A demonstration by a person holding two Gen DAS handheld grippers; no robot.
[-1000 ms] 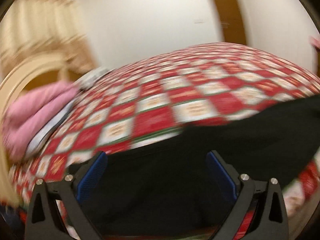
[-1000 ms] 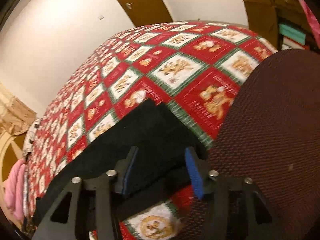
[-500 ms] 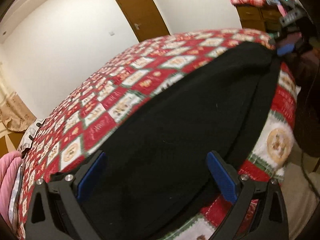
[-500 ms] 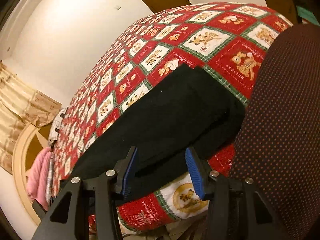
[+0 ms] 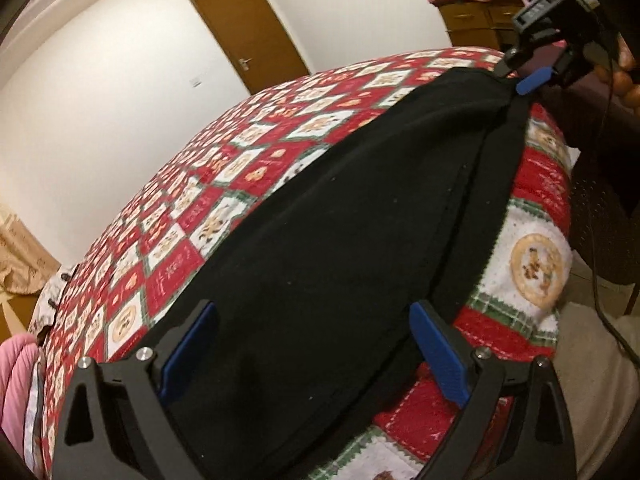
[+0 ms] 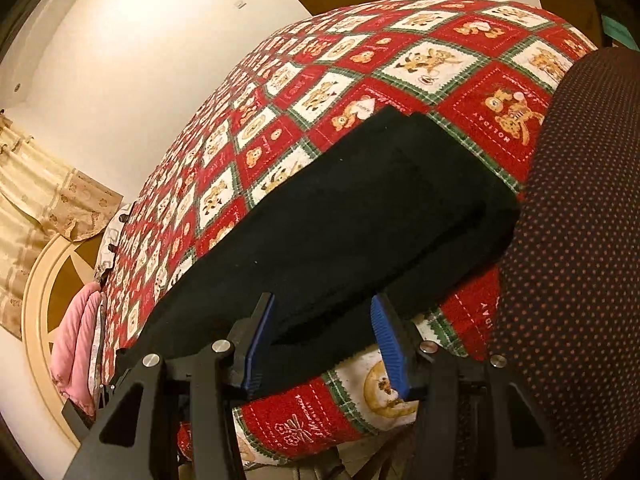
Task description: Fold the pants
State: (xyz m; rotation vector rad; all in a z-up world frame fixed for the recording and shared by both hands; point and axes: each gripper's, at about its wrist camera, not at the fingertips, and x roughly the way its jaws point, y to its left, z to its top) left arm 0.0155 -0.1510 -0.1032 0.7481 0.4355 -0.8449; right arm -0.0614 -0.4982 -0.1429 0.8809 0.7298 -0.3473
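Observation:
Black pants (image 5: 340,248) lie flat along the near edge of a bed with a red and white patchwork quilt (image 5: 224,184). My left gripper (image 5: 316,356) is open, its blue pads on either side of the pants' near end, just above the cloth. My right gripper (image 6: 324,340) is open at the pants' (image 6: 340,232) edge that hangs over the bedside; it also shows in the left wrist view (image 5: 528,76) at the pants' far end. A second layer of the pants (image 5: 480,220) shows along the bed's edge.
A dark dotted cloth (image 6: 580,260) fills the right side. Pink bedding (image 6: 76,344) and a cream headboard (image 6: 36,320) are at the bed's left end. A brown door (image 5: 252,36) and a wooden dresser (image 5: 476,24) stand beyond the bed.
The left wrist view swung right from the bed's pillow end to look along the pants. The right gripper drew back and lifted a little from the pants. Both jaws stay open.

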